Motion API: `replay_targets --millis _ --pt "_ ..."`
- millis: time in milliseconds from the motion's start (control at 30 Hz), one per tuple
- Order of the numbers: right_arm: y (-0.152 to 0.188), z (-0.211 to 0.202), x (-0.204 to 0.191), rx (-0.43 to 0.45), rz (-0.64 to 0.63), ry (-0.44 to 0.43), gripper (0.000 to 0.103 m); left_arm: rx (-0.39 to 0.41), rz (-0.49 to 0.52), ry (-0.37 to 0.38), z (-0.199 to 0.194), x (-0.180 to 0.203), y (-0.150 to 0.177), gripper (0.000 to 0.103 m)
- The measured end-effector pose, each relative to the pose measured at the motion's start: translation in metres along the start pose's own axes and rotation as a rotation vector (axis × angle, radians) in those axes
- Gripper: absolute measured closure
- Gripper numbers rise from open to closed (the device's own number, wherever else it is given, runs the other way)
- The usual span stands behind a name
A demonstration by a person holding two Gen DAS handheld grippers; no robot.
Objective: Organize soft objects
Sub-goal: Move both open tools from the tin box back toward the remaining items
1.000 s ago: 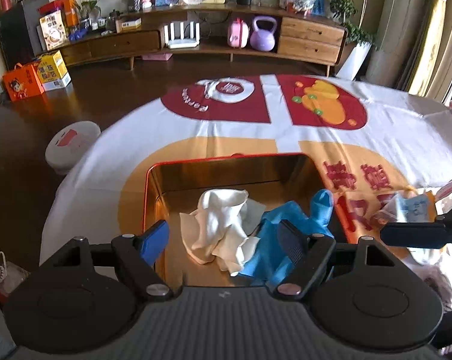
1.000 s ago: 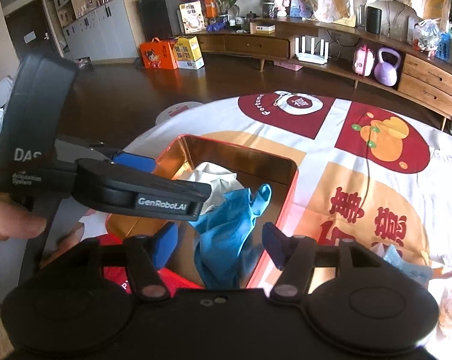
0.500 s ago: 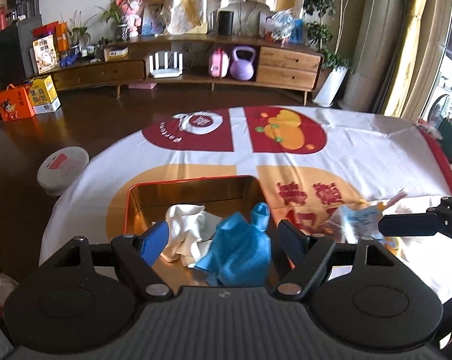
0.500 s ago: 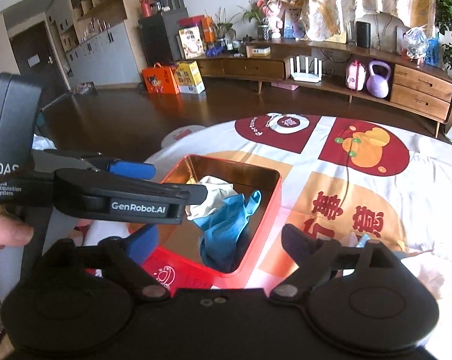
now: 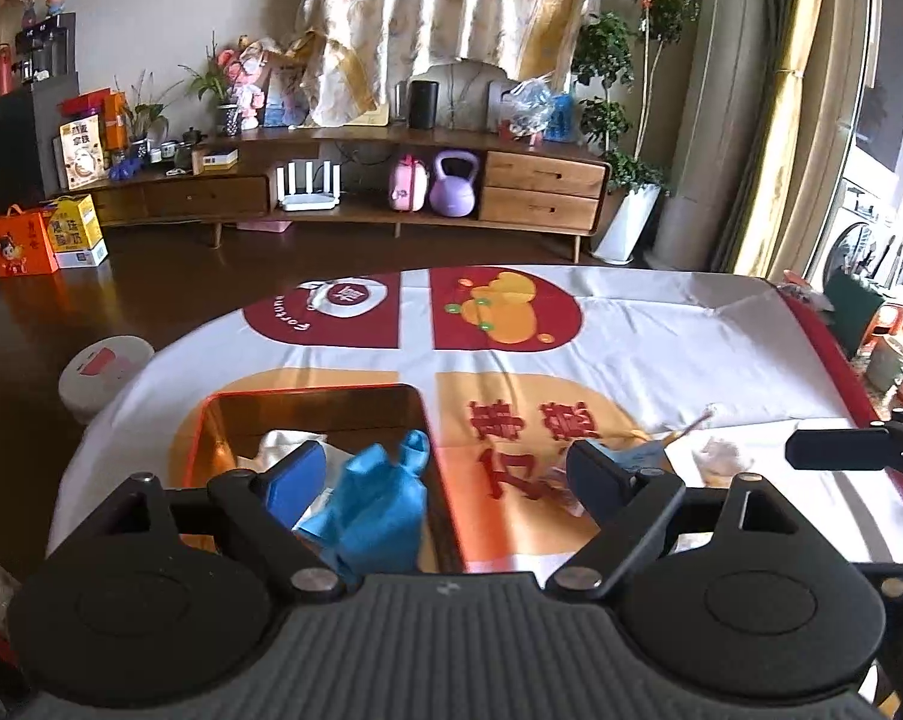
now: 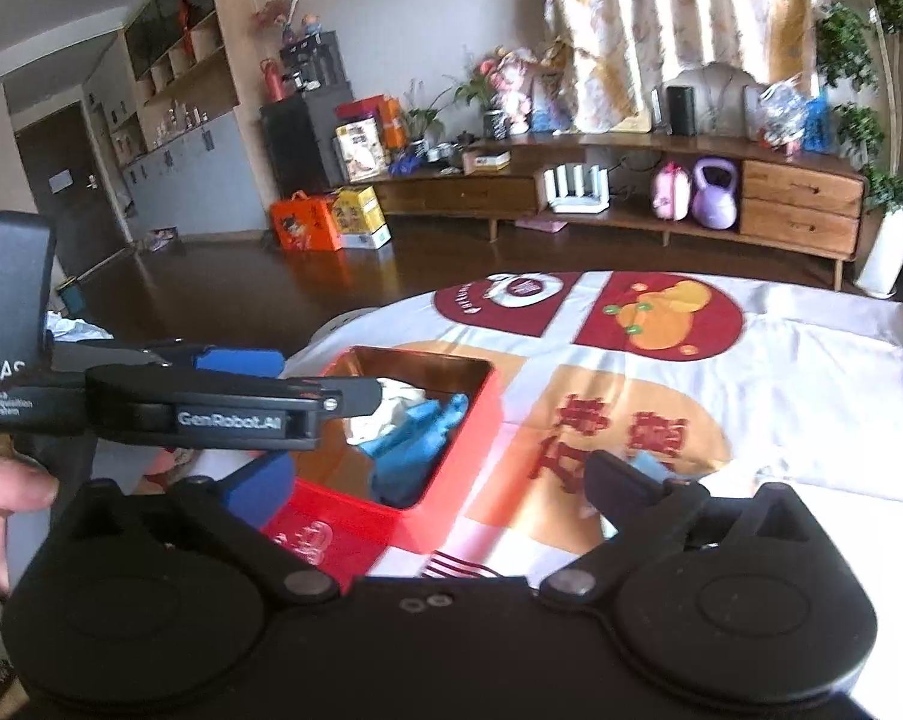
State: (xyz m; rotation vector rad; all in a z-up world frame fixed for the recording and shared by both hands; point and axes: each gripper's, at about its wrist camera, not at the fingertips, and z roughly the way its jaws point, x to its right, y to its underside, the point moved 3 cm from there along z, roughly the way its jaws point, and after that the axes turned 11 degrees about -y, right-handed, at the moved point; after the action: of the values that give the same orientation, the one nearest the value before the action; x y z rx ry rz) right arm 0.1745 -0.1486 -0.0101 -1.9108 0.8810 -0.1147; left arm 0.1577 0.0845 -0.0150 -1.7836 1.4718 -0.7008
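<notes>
A red tin box with a gold inside sits on the printed tablecloth. A blue glove and a white cloth lie in it; both show in the right wrist view too, the glove and the cloth. My left gripper is open and empty, raised above the box's near right corner. My right gripper is open and empty, above the box's near side. A small light-blue soft item and a pale crumpled one lie on the cloth to the right.
The left gripper's body crosses the left of the right wrist view. The right gripper's finger shows at the left view's right edge. A white round robot vacuum sits on the floor beyond the table edge. A wooden sideboard stands behind.
Both grippers have lifted and pulled back from the box, so it looks smaller and lower. The right gripper has opened wider. The glove and cloth stay in the box.
</notes>
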Motion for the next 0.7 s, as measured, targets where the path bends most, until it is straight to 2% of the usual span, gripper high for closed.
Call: replay_targets --millis 133,267,367,500,700 --pt "0.009 -0.023 0.015 0.025 0.009 0.033 0.000 0.040 0.014 0.016 -0.012 0.019 0.005 0.015" --pt "0.017 -0.044 0.038 0.038 0.026 0.088 0.000 0.058 0.018 0.046 -0.019 0.037 0.012 0.005" --pt "0.023 -0.057 0.060 0.043 0.046 0.140 0.000 0.056 0.029 0.070 -0.018 0.052 0.018 0.004" --pt "0.037 -0.066 0.089 0.036 0.102 0.189 0.000 0.022 0.044 0.096 -0.008 0.071 0.029 0.004" --pt "0.063 -0.059 0.109 -0.017 0.121 0.220 0.000 -0.056 0.090 0.106 0.013 0.095 0.056 0.004"
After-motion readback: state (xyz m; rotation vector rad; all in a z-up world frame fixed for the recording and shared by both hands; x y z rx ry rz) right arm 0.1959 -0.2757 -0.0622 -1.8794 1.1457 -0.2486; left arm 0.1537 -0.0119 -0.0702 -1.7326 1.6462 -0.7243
